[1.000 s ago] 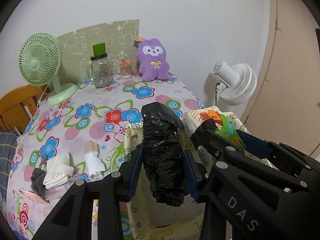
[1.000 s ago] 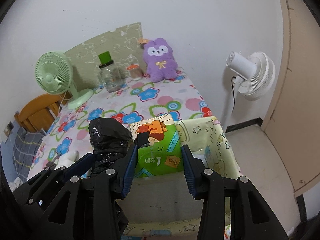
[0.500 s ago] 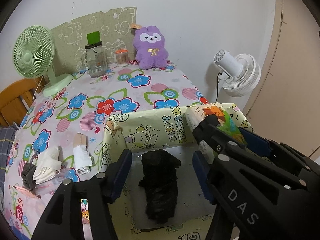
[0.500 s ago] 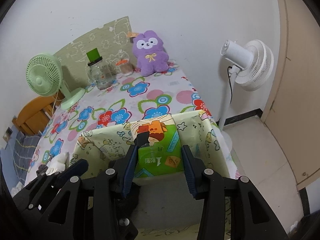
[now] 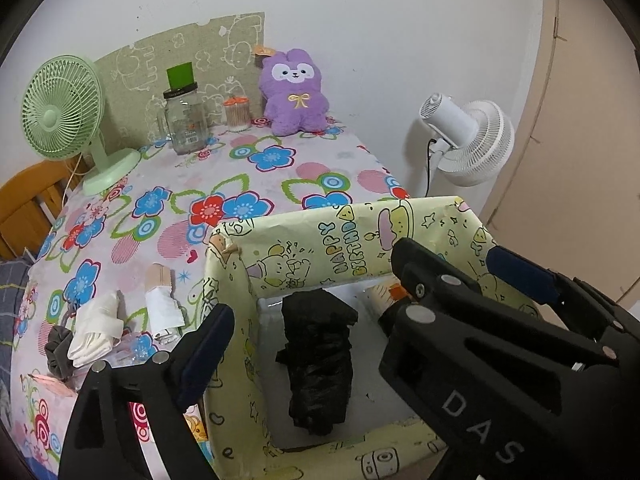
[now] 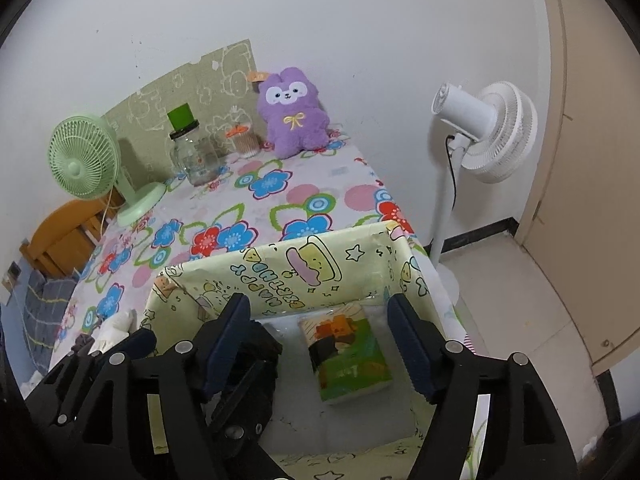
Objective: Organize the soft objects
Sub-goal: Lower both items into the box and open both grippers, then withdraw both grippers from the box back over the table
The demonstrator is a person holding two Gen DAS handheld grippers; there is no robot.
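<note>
A yellow box (image 5: 304,240) printed with cartoons stands at the table's near edge. On its floor lies a black plastic bag roll (image 5: 316,360), just below my left gripper (image 5: 312,320). The left jaws are opening and no pad touches the roll. The left gripper's right finger is hidden behind the right gripper's black body. In the right wrist view a green tissue pack (image 6: 348,356) lies flat on the floor of the box (image 6: 280,264), beside the black roll (image 6: 256,356). My right gripper (image 6: 318,304) hangs above the pack. Its jaws are opening too, clear of the pack.
On the flowered tablecloth to the left of the box lie two white rolled cloths (image 5: 96,328) (image 5: 162,308) and a grey scrunchie (image 5: 56,352). At the back stand a purple plush (image 5: 294,92), a glass jar (image 5: 186,120) and a green fan (image 5: 60,108). A white floor fan (image 5: 468,136) stands to the right.
The left gripper let go of the black roll, which dropped into the box. The right gripper then released the green tissue pack onto the box floor. Both pairs of jaws spread wider.
</note>
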